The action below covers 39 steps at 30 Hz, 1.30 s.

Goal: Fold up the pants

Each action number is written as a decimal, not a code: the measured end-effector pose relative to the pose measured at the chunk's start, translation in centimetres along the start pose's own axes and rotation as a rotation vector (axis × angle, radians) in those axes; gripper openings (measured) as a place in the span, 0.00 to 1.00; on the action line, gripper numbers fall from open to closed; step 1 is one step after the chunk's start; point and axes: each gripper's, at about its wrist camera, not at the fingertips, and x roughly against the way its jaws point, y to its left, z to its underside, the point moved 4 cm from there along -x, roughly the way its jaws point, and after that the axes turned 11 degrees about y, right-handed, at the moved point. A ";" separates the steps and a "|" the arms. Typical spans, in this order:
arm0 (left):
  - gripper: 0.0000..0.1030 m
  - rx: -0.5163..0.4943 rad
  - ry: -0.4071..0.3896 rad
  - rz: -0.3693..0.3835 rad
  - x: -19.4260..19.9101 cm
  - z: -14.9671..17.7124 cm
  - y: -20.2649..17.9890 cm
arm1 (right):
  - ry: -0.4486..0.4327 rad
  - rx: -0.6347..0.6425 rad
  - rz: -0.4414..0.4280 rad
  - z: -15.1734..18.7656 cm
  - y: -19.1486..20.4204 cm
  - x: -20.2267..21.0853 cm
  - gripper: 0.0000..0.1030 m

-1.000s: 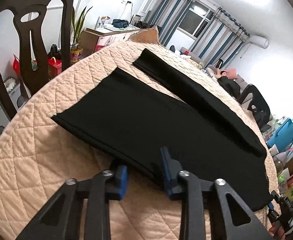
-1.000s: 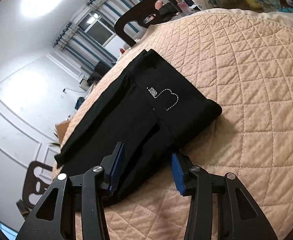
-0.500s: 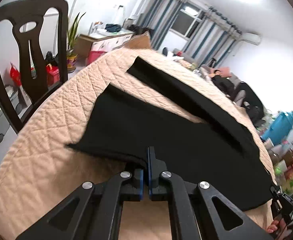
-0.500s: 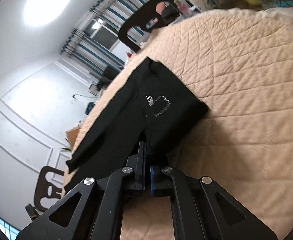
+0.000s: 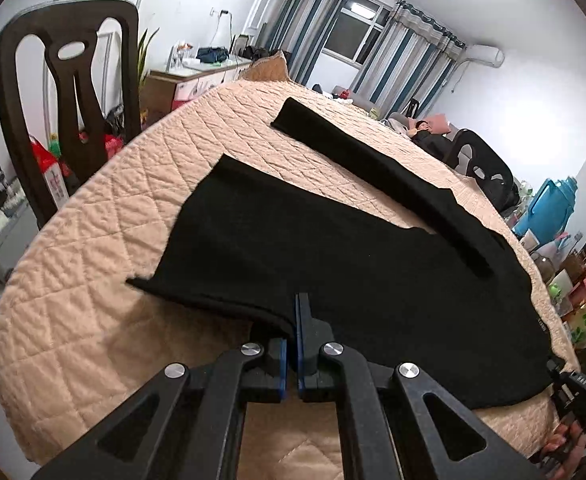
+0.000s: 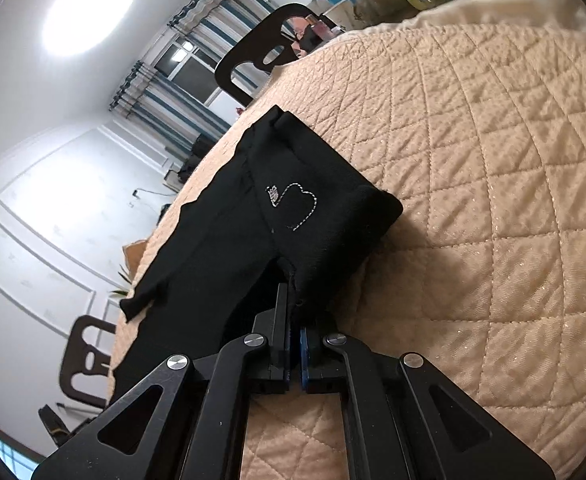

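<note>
A round surface [image 5: 93,240] under a peach quilted cover fills both views, with white walls and striped curtains behind. The left gripper [image 5: 295,320] has its jaws pressed together on the near hem edge of the black pants [image 5: 353,272], the cloth pinched between the blue pads and lifted slightly off the quilt. The right gripper [image 6: 293,320] likewise has its jaws closed tight on a fold of the pants [image 6: 253,220] near the waist end, just below the stitched white logo [image 6: 293,208].

The pants run lengthwise across the surface, waist toward the right gripper, legs toward the left. In the left wrist view one leg spreads broad just beyond the jaws, and the other lies as a narrow strip farther off, angled away. Bare quilt lies open to the left of the hem and beyond the waist. A dark chair [image 5: 69,100] stands at the far left rim, and bottles [image 5: 581,304] crowd the right edge.
</note>
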 end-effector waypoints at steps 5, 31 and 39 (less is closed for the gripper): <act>0.10 0.038 -0.002 -0.020 0.8 -0.3 1.0 | 0.017 0.026 0.020 0.2 -0.1 0.7 0.09; 0.35 -0.068 -0.023 -0.155 -1.3 -2.3 0.9 | -0.140 0.319 0.316 -1.5 3.3 0.7 0.21; 0.47 -0.215 -0.049 -0.088 -1.8 -1.8 -3.9 | -0.154 0.409 0.292 -0.2 5.3 0.2 0.21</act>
